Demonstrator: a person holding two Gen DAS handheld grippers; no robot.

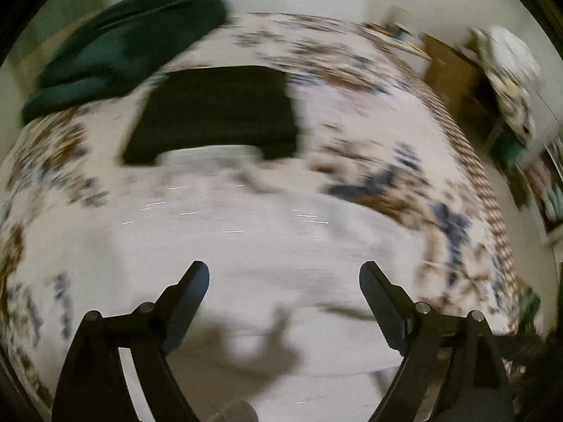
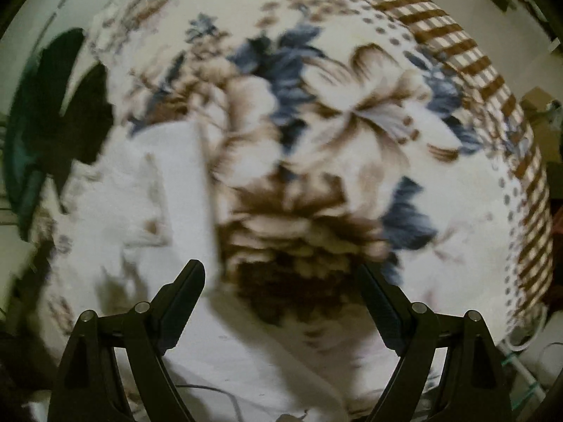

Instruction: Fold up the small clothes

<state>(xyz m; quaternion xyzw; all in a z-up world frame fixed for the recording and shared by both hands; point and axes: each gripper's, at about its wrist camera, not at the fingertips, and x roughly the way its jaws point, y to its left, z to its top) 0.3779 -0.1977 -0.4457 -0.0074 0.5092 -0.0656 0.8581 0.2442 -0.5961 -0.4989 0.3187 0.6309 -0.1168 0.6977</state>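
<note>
Hovering over white garment (image 1: pixel 246 246) | left gripper (image 1: pixel 284 274) fingers wide | right gripper (image 2: pixel 281 274) fingers wide, above floral blanket (image 2: pixel 352 123)

Bedspread (image 2: pixel 352 112): cream ground, large brown and slate-blue flowers, dotted band, brown-and-cream checked border.
Garment (image 1: pixel 246 246): plain white with tiny glinting flecks.
Folded cloth (image 1: pixel 214 112): solid black.
Blanket (image 1: pixel 123 45): dark teal green, unpatterned.
Grippers, left (image 1: pixel 284 274) and right (image 2: pixel 281 272): matte black.
</note>
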